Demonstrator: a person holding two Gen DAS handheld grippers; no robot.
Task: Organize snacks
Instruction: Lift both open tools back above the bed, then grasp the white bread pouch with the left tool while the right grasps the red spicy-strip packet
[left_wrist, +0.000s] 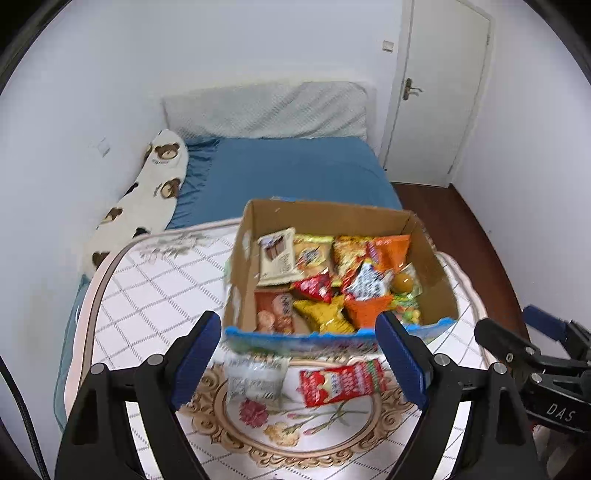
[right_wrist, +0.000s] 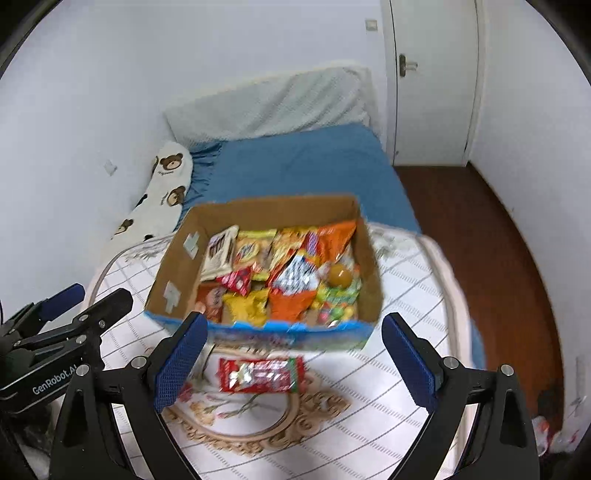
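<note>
A cardboard box (left_wrist: 255, 218) (right_wrist: 173, 266) with a blue front edge stands on a white patterned table (left_wrist: 147, 295) (right_wrist: 369, 406) and holds several bright snack packets. In front of it lie a red packet (left_wrist: 341, 382) (right_wrist: 260, 374) and a pale grey-white packet (left_wrist: 256, 376). My left gripper (left_wrist: 299, 354) hangs open above the two loose packets, nothing between its blue pads. My right gripper (right_wrist: 293, 363) is open too, above the red packet and empty. Each gripper shows at the edge of the other's view (left_wrist: 517, 332) (right_wrist: 96, 295).
Behind the table is a bed with a blue sheet (left_wrist: 295, 170), a grey-white pillow (left_wrist: 266, 110) and a bear-print bolster (left_wrist: 147, 199) against the left wall. A white door (left_wrist: 439, 92) and dark wooden floor (right_wrist: 480, 240) lie to the right.
</note>
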